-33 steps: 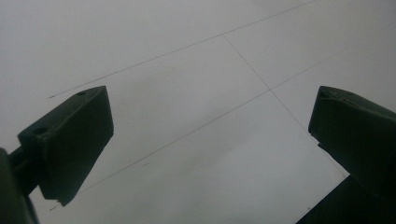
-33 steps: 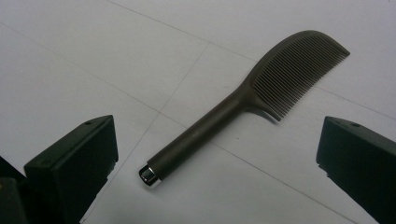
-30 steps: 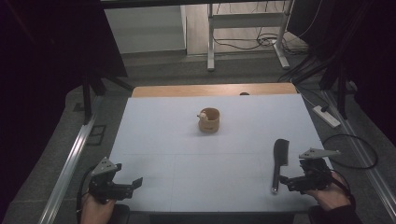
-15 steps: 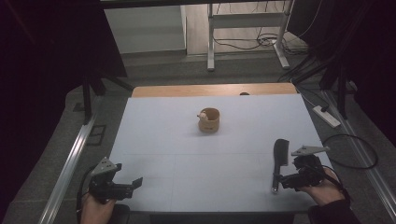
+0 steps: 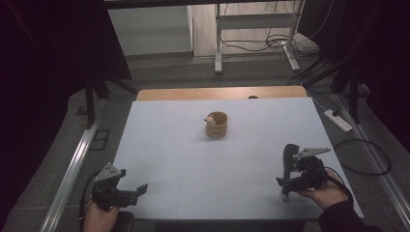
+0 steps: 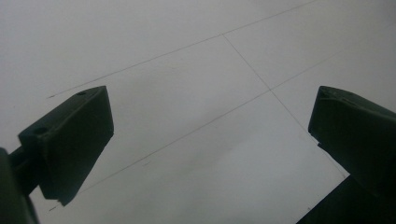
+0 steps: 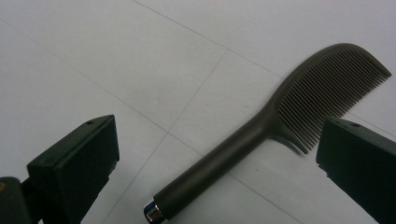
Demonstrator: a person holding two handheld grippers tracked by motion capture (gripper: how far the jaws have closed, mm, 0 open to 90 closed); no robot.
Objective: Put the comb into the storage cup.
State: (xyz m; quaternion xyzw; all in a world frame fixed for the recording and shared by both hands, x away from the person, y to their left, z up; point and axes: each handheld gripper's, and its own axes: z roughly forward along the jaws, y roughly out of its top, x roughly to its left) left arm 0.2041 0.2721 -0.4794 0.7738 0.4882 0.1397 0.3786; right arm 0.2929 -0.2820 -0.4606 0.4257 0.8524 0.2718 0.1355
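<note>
A dark comb (image 7: pixel 233 149) with a small metal cap on its handle end lies flat on the white table, teeth toward the far side. In the high view the comb (image 5: pixel 289 157) is at the front right. My right gripper (image 5: pixel 287 181) is open and hovers low over the handle end, which lies between its jaws (image 7: pixel 217 130) without touching them. A small tan wooden cup (image 5: pixel 216 124) with something pale in it stands upright mid-table. My left gripper (image 5: pixel 137 190) is open at the front left, with bare table between its jaws (image 6: pixel 210 100).
The white table (image 5: pixel 183 159) ends in a wooden strip at the far side. A metal rail (image 5: pixel 72 169) runs along the left of the table. A power strip (image 5: pixel 338 121) and cables lie on the floor to the right.
My right gripper has moved left and forward over the comb's handle end. The left gripper, the comb and the cup have stayed put.
</note>
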